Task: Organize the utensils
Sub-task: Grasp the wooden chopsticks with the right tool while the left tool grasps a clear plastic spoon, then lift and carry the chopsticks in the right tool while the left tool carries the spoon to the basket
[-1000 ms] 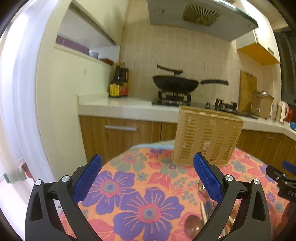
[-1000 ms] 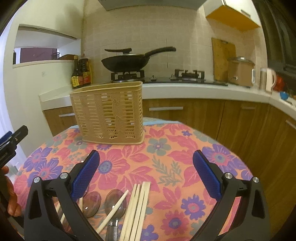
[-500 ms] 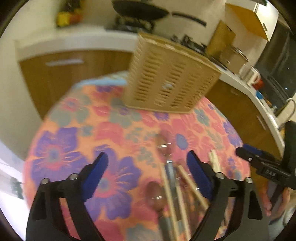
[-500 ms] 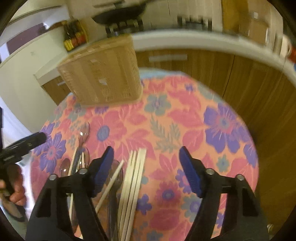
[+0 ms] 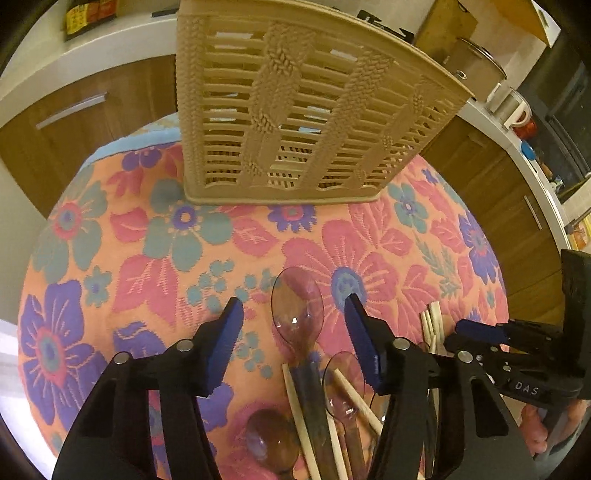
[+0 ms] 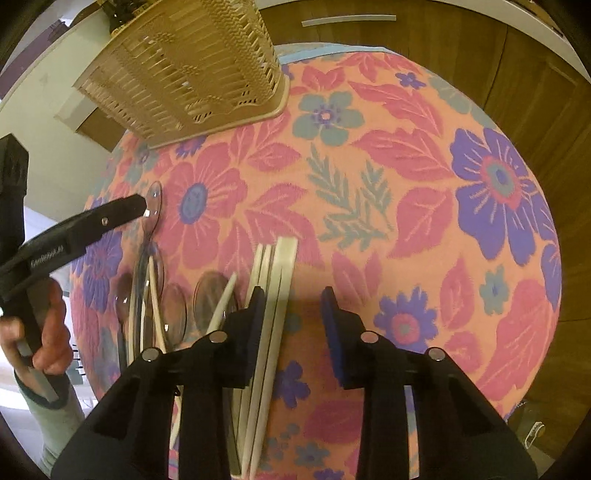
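A beige slatted utensil basket (image 5: 295, 107) stands upright at the far side of the round flowered table; it also shows in the right wrist view (image 6: 184, 66). Several clear plastic spoons (image 5: 297, 306) and pale chopsticks (image 6: 275, 288) lie in a loose pile on the cloth. My left gripper (image 5: 293, 321) is open, low over the pile, its jaws on either side of the top spoon's bowl. My right gripper (image 6: 293, 306) is open, with the chopstick bundle passing just inside its left finger (image 6: 255, 317). Neither holds anything.
The table's flowered cloth (image 6: 406, 184) ends at a round edge with wooden cabinets (image 6: 535, 74) close behind. A white counter (image 5: 92, 40) with sauce bottles (image 5: 83, 13), a rice cooker and a kettle (image 5: 513, 110) runs behind the basket.
Both grippers have tilted down and dropped from looking across the kitchen to hovering low over the utensil pile. Both jaws have narrowed but remain open.
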